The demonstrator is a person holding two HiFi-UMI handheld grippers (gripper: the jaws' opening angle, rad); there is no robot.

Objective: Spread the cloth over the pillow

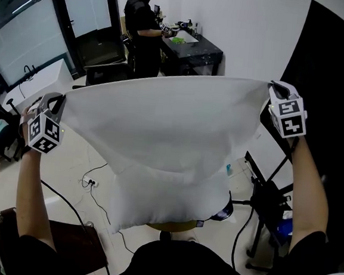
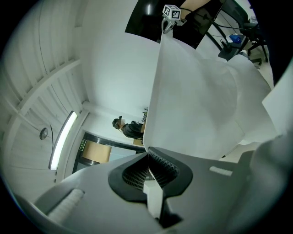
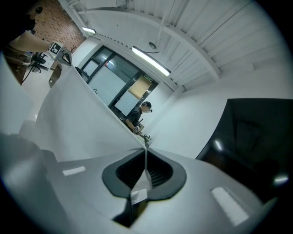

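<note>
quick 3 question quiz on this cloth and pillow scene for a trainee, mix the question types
1. True or false: the left gripper is shut on the cloth, while the right gripper is empty.
2. Where is the cloth? A) lying flat over the pillow; B) stretched in the air between both grippers, above the pillow; C) crumpled on the floor.
3. Fill in: in the background a person stands at a dark ___.

Key
1. False: each gripper is shut on an upper corner of the cloth.
2. B
3. table
</note>
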